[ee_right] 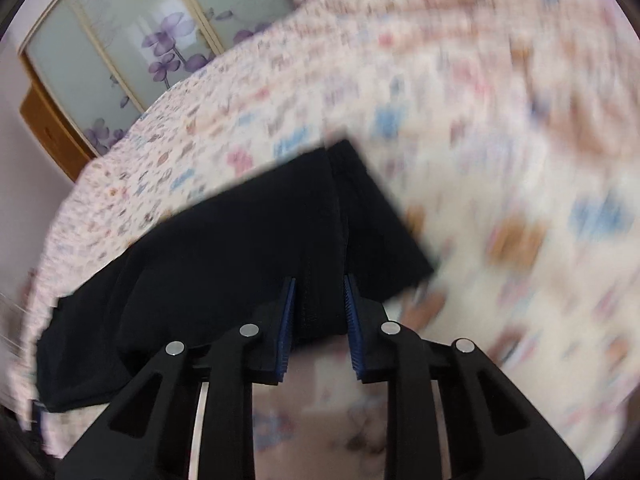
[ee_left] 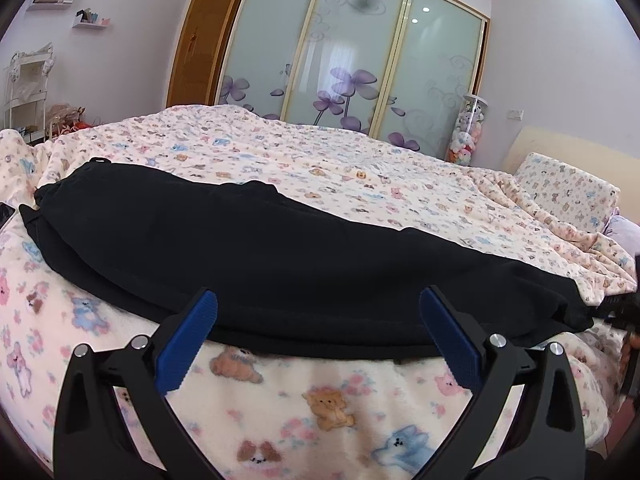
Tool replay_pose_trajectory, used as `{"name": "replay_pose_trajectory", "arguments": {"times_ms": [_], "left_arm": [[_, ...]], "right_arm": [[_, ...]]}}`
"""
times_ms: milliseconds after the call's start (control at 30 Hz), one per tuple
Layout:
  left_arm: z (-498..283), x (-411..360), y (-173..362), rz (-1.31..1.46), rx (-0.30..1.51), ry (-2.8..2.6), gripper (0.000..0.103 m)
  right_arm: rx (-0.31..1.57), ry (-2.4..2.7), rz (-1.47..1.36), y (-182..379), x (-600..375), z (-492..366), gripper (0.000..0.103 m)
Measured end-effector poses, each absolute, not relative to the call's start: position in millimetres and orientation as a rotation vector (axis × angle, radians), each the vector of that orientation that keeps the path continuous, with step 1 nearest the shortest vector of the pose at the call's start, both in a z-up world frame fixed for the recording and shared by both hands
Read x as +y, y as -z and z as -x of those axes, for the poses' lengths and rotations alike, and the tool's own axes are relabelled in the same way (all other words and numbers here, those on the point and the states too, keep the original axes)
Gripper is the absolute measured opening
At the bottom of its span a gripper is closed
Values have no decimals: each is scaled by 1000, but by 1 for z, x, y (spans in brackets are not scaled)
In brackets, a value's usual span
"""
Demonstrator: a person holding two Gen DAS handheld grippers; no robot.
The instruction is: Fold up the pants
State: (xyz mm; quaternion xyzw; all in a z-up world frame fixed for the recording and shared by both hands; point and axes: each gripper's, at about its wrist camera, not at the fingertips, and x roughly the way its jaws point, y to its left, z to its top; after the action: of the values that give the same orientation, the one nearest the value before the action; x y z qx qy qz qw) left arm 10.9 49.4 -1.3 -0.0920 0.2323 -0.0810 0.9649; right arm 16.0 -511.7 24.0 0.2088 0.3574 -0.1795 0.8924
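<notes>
While the black pants lie stretched lengthwise along the near edge of the bed, I see them as one long dark band, the two legs stacked on each other, running from the bed's left side toward its right. From my right wrist camera the same pants show a squared-off end pointing toward the middle of the bed, with a seam running down the cloth.

My right gripper has its blue pads drawn close on a fold of that black cloth at the near edge, pinching it between them. That view is badly smeared, so I cannot tell more about the fold.

My left gripper is spread wide, its blue pads well apart, tips just at the near hem of the pants and holding nothing.

Under everything lies the bear-print blanket, pink and cream. A matching pillow sits at the far right corner. Beyond the bed's far edge stand the frosted wardrobe doors with purple flowers, and a clear tube of plush toys beside them.
</notes>
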Motion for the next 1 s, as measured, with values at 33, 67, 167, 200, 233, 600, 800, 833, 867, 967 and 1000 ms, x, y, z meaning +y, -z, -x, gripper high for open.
{"name": "replay_pose_trajectory", "arguments": {"times_ms": [33, 67, 167, 200, 233, 600, 800, 833, 867, 967, 1000], "left_arm": [[-11, 50, 2, 187, 471, 160, 101], [-11, 50, 2, 188, 473, 158, 101], [-13, 51, 2, 189, 482, 154, 101], [-14, 51, 3, 189, 484, 153, 101], [-14, 51, 3, 190, 485, 154, 101], [-16, 50, 4, 200, 502, 161, 101], [-15, 50, 5, 207, 506, 157, 101], [-15, 50, 5, 208, 507, 157, 101], [-15, 50, 5, 209, 509, 156, 101], [-15, 49, 6, 209, 513, 151, 101], [-15, 50, 6, 210, 513, 150, 101]], "right_arm": [[701, 394, -372, -40, -511, -19, 24], [662, 411, -318, -55, -511, -21, 24], [635, 464, -216, -66, -515, -30, 21], [673, 483, -200, -59, -520, -34, 21], [725, 494, -218, -45, -525, -37, 21], [780, 483, -636, -1, -571, 16, 61], [724, 408, -950, 11, -588, 42, 61], [720, 394, -969, 13, -589, 43, 61], [717, 389, -971, 14, -589, 44, 61], [627, 297, -989, 8, -582, 44, 59], [607, 272, -975, 6, -577, 42, 59]]}}
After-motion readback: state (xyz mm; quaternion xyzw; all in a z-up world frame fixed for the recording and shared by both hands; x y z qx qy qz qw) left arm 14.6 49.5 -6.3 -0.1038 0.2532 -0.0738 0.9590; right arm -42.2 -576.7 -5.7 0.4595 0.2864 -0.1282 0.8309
